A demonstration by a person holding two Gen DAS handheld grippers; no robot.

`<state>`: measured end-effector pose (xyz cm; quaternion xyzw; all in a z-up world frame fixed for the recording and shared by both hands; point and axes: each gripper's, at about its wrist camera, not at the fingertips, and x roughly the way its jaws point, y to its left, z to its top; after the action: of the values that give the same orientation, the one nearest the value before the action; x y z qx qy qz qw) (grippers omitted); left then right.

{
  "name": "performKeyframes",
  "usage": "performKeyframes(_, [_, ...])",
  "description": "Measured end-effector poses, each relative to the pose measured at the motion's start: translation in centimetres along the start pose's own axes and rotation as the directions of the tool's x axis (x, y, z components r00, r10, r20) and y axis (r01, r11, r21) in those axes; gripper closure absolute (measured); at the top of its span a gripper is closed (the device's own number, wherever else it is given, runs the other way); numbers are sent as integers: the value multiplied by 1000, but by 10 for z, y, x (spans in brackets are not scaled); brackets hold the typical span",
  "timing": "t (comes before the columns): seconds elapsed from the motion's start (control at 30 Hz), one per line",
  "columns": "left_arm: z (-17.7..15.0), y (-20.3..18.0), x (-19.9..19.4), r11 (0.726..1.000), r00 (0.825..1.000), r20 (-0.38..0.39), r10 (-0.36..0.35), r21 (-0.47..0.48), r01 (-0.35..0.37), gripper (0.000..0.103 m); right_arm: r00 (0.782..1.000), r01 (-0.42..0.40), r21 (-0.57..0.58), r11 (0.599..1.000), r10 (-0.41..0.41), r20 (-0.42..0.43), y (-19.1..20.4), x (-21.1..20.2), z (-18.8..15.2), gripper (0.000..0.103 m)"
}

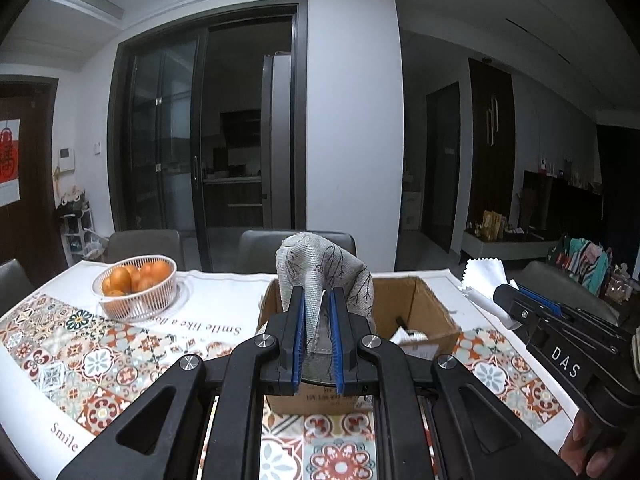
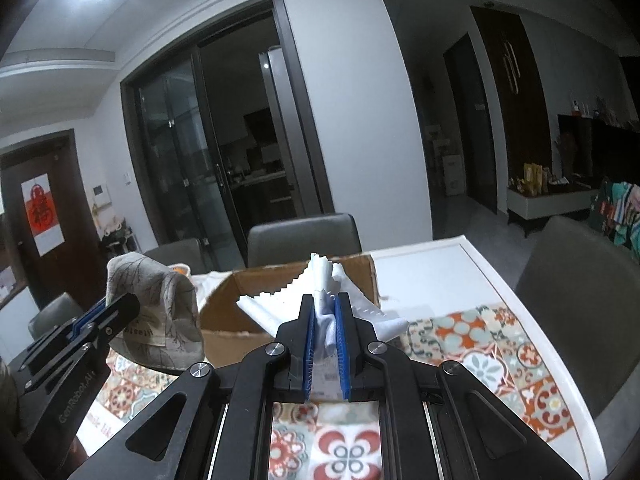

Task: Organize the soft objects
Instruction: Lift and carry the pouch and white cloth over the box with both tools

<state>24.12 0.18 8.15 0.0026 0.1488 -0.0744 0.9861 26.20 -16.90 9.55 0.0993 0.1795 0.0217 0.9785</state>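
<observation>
Both jaws grip cloths above the cardboard box [image 1: 416, 308]: the left gripper [image 1: 318, 320] a gray branch-print cloth [image 1: 324, 276], the right gripper [image 2: 325, 328] a white zigzag-edged cloth [image 2: 320, 280]; next they probably need a tidy spot.

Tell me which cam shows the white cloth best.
Right wrist view: the white cloth sits centered, pinched in the right claw, zigzag edge visible over the cardboard box. The left wrist view shows only a corner of it at the right edge, partly behind the right claw.
</observation>
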Motion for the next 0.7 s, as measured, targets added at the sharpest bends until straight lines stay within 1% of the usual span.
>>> performKeyframes(0.3, [16,5,22,1000,999,40,2,-1,-2,90,999,-10,-17,1000,10,39,5,20,15,92])
performKeyframes(0.5, [20,8,44,1000,999,48,-2,3,2,90,999,-10,-27,1000,11,38,8,40,19,92])
performKeyframes(0.7, [20,10,71,1000,999,38,-10,4,10,90,1000,-11,-44,999,12,24,10,63,20,92])
